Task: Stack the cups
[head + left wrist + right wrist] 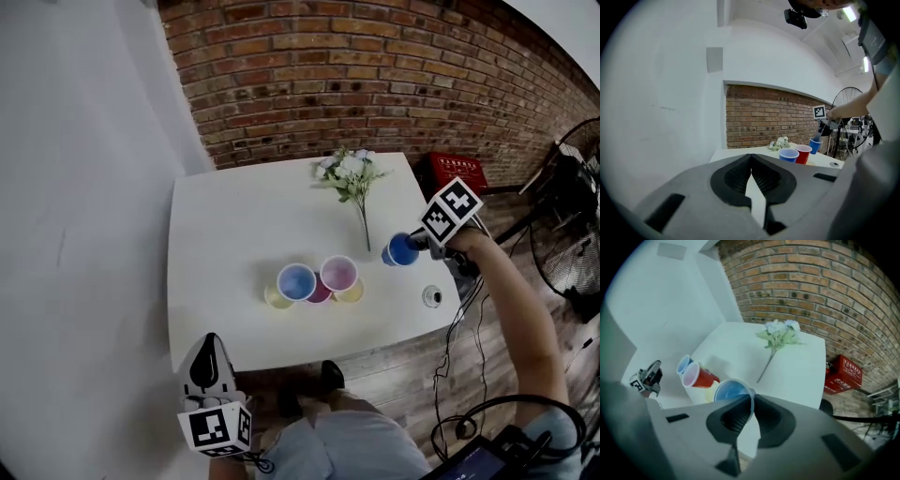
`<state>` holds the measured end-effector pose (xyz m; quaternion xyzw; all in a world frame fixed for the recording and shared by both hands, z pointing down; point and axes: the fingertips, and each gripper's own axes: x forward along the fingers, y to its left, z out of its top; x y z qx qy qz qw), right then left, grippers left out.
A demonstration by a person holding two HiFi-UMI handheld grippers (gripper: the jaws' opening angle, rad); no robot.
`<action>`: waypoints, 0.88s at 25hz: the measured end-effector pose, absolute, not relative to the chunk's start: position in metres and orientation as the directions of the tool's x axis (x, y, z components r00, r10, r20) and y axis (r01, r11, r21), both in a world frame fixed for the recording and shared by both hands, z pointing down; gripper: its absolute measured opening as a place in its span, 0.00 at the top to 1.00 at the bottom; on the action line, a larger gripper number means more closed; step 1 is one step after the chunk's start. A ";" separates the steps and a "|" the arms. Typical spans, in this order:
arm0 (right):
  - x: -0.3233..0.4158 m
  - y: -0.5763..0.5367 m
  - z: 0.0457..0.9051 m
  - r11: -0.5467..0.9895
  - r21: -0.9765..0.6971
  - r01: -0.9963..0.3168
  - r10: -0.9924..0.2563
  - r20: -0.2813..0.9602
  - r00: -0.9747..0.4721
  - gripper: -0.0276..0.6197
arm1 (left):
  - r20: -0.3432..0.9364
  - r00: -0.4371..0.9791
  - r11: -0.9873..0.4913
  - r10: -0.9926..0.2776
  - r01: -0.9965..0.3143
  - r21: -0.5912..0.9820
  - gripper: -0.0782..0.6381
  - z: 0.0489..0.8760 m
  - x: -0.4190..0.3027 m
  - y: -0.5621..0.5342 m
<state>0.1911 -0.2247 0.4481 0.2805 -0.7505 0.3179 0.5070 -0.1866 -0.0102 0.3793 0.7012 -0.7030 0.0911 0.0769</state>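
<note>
On the white table [234, 225] stands a cluster of cups: a blue cup [296, 281], a red cup [338, 274] and yellow cups [277, 299] low beside them. My right gripper [413, 246] hangs over the table's right side, shut on the rim of another blue cup [398, 251]. In the right gripper view one finger sits inside that blue cup [729, 391] and the other outside its wall, with the red cup [696, 376] beyond. My left gripper [210, 345] is shut and empty, off the table's front edge. From the left gripper [751, 159] the cluster's blue cup [788, 155] shows ahead.
A bunch of artificial flowers [352, 178] lies at the table's back right. A small round metal thing [431, 297] sits near the front right corner. Beyond the table are a brick wall, a red crate [457, 172], a fan [574, 216] and cables on the floor.
</note>
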 end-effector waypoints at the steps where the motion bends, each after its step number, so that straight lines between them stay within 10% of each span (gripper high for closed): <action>1: 0.198 -0.224 0.463 0.628 -0.180 -0.757 -0.101 0.945 -0.310 0.91 | 0.242 -0.001 -0.005 -0.970 -1.000 -0.026 0.88 0.379 -0.183 -0.011; 15: 0.205 -0.220 0.528 0.603 -0.193 -0.774 -0.112 0.940 -0.322 0.78 | 0.309 0.046 -0.067 -0.950 -0.996 -0.056 0.88 0.397 -0.148 -0.022; 22: 0.201 -0.223 0.472 0.680 -0.091 -0.728 -0.346 0.835 -0.428 0.75 | 0.309 0.062 -0.086 -0.949 -0.994 -0.064 0.88 0.405 -0.140 -0.027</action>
